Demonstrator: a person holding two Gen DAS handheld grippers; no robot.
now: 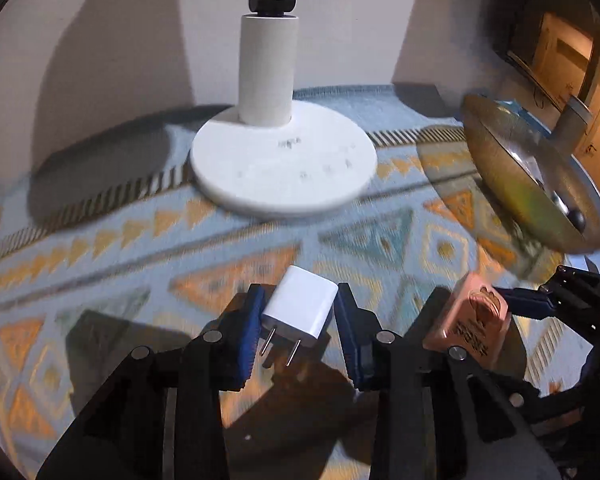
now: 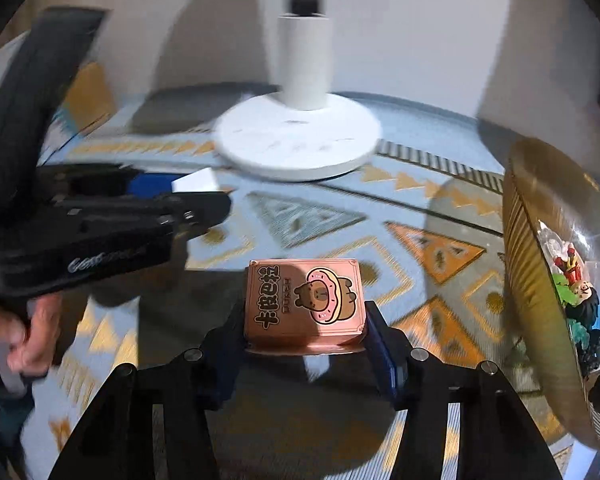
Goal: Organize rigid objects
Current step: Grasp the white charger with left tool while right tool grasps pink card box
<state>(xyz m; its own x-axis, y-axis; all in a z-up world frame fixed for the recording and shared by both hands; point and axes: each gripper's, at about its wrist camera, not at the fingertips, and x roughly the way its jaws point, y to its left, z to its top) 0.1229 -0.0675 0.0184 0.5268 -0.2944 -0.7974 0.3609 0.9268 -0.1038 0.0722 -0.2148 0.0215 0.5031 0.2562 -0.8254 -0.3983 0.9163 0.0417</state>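
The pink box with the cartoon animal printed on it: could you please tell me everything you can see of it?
The pink rectangular box looks like glossy card or tin, with a raised rim around its top. That face carries dark Chinese characters, small Latin lettering and a brown cartoon animal wearing a pink doughnut ring. It appears closed and lies roughly level, lifted above the patterned blue-and-orange cloth. The right gripper clamps its two sides between blue-padded fingers; nothing else touches it.

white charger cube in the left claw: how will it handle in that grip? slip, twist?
Probably rigid and light: the white charger cube is a small hard-shelled block. Its glossy sides may slip, and it already sits skewed between the blue pads of the left claw, so twisting seems possible. The prongs hang free, apt to snag when set down.
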